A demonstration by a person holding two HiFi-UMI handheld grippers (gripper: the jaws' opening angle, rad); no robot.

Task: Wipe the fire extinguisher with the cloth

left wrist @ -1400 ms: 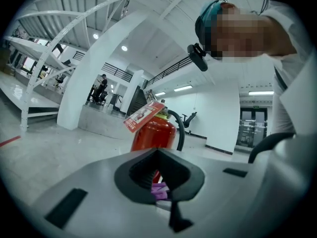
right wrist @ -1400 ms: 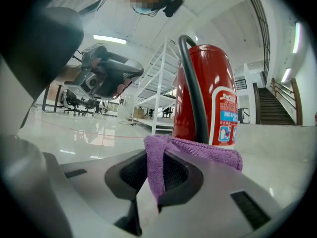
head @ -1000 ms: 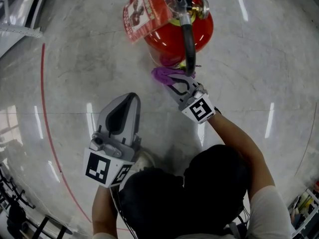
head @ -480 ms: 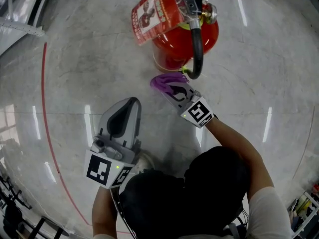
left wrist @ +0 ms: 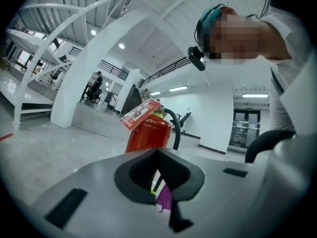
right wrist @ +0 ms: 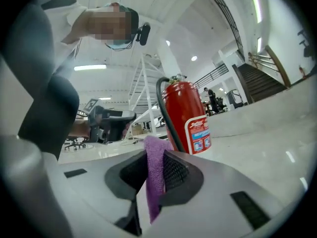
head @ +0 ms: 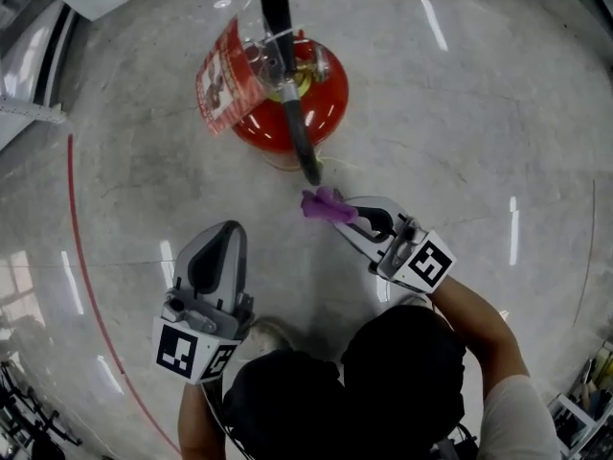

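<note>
Pinches a purple cloth (head: 322, 203) between the closed jaws of the right gripper (head: 343, 213), with a fold standing up above the pads. Holds it just in front of the fire extinguisher (head: 330, 89), near the tip of the black hose (head: 297, 127) and apart from the red body. Upright there on the pale floor (head: 460, 142), a red tag (head: 222, 82) slanting off the neck. Carries the left gripper (head: 222, 238) pressed together with nothing in it, farther back from the fire extinguisher, to the hose's left.
</note>
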